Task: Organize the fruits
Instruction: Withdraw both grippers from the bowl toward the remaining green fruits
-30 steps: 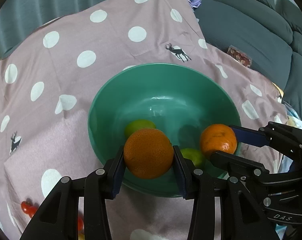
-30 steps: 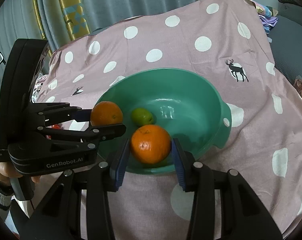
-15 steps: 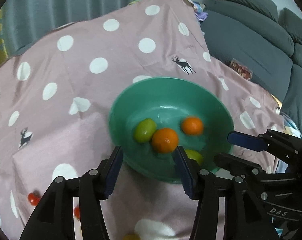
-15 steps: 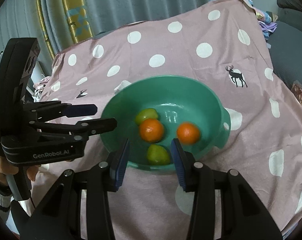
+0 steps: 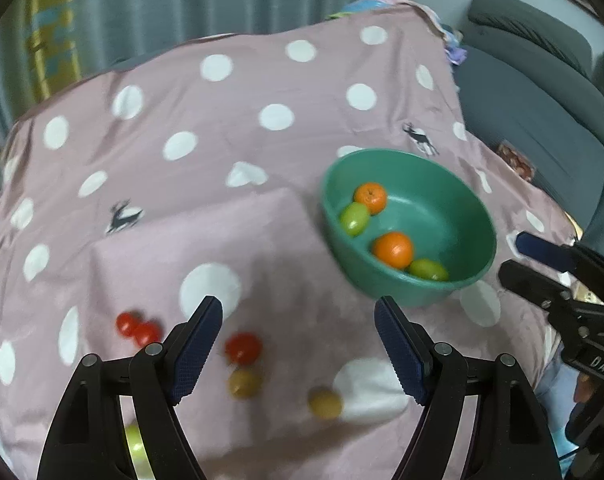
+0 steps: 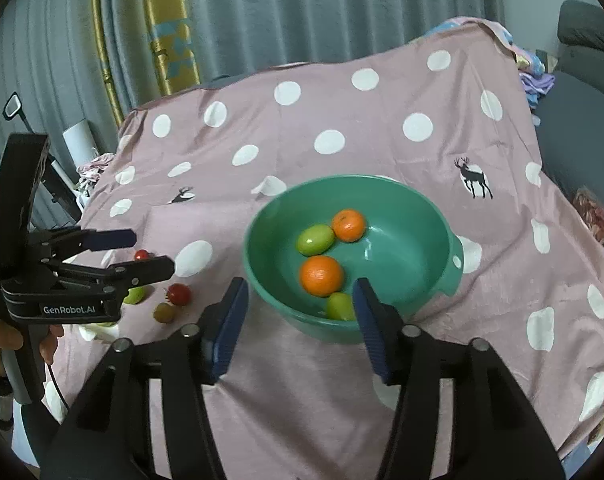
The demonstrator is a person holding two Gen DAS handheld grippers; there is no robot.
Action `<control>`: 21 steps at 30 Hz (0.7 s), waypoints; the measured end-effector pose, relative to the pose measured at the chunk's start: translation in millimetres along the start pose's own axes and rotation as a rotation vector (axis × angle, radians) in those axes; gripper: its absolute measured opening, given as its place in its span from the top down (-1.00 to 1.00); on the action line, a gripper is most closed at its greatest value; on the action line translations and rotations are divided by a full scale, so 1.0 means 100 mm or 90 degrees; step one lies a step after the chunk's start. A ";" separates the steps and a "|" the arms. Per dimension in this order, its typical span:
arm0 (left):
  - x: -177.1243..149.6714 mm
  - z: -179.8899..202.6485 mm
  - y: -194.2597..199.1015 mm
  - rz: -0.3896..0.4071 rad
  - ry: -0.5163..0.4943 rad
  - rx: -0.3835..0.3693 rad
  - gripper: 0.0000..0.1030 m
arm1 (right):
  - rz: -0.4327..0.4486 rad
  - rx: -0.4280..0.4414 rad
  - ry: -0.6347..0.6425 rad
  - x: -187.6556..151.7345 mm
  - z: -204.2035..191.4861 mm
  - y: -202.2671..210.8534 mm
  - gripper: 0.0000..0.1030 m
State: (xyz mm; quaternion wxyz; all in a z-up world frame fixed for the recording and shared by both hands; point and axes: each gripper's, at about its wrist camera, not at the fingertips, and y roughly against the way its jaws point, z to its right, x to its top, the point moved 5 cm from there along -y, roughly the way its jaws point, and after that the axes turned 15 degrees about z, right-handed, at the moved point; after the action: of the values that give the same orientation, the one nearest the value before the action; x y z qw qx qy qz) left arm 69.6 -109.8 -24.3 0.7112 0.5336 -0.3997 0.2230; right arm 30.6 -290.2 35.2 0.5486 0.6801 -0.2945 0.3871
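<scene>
Green bowl point(image 6: 441, 222): two oranges point(image 6: 321, 275), two green fruits point(image 6: 315, 239); both jaws just opened wide, empty.

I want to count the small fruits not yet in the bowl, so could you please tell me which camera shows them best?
The left wrist view: loose fruits lie spread across the cloth below the bowl, though blurred. The right wrist view shows only a few, partly hidden behind the left hand-held gripper.

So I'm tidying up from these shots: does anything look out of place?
Yes. The green bowl holds two oranges and two green fruits, but small red, yellowish and green fruits lie loose on the pink spotted cloth beside it. Nothing looks spilled or damaged.
</scene>
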 end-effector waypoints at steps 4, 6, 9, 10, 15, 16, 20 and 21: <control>-0.13 -0.14 0.13 -0.008 0.026 0.009 -0.53 | 0.010 0.006 0.010 0.04 -0.11 0.08 -0.16; -0.19 -0.20 0.20 -0.010 0.032 0.017 -0.53 | 0.015 0.007 0.017 0.06 -0.16 0.12 -0.20; -0.24 -0.27 0.29 -0.009 0.042 0.024 -0.53 | 0.022 0.009 0.027 0.09 -0.24 0.18 -0.24; -0.25 -0.28 0.31 -0.007 0.046 0.025 -0.53 | 0.024 0.009 0.030 0.10 -0.27 0.20 -0.25; -0.32 -0.32 0.43 -0.004 0.051 0.026 -0.53 | 0.029 0.009 0.041 0.11 -0.36 0.27 -0.29; -0.34 -0.33 0.44 -0.005 0.051 0.026 -0.53 | 0.030 0.010 0.042 0.12 -0.37 0.28 -0.29; -0.40 -0.38 0.49 -0.008 0.051 0.030 -0.53 | 0.030 0.010 0.048 0.12 -0.43 0.30 -0.33; -0.42 -0.40 0.51 -0.008 0.050 0.033 -0.53 | 0.029 0.011 0.048 0.12 -0.45 0.30 -0.34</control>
State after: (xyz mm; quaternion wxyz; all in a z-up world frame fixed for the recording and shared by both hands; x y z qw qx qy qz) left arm 20.5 -51.3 -32.8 0.7138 0.5451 -0.3619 0.2496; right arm 2.8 -253.0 65.3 0.5446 0.6627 -0.2855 0.4275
